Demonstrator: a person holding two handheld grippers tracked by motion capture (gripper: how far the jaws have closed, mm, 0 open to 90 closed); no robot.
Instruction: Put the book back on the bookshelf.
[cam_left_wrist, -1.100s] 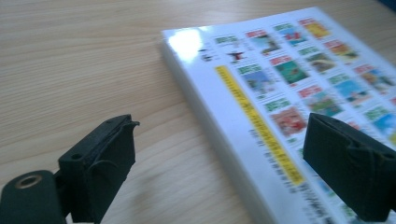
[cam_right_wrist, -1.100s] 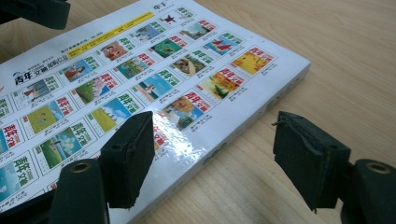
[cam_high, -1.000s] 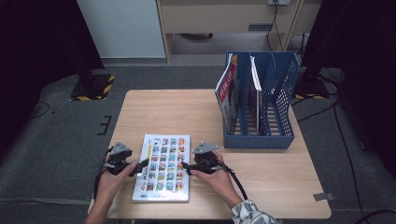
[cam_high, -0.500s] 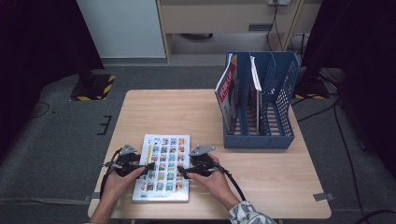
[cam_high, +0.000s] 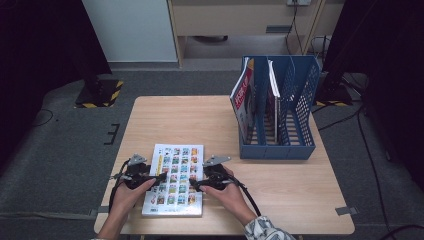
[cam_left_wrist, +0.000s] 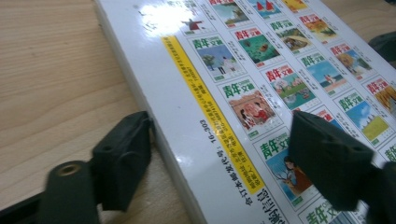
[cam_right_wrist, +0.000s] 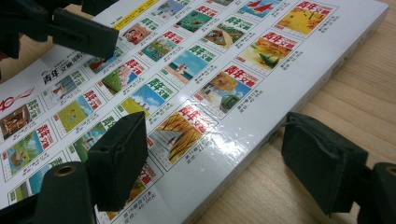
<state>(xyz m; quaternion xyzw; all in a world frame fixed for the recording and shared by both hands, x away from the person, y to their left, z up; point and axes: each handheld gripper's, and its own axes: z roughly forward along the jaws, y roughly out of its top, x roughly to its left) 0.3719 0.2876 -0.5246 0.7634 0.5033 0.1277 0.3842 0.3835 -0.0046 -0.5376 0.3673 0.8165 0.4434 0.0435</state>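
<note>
Both grippers have dropped to the book's side edges near the table's front edge — left gripper and right gripper open, straddling them — ready to grip and lift.

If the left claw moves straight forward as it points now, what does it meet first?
Most likely the magazine: the left claw is open astride its edge, one jaw on the wooden table, the other above the cover. Farther along, the right claw faces it, though depth is unclear.
</note>
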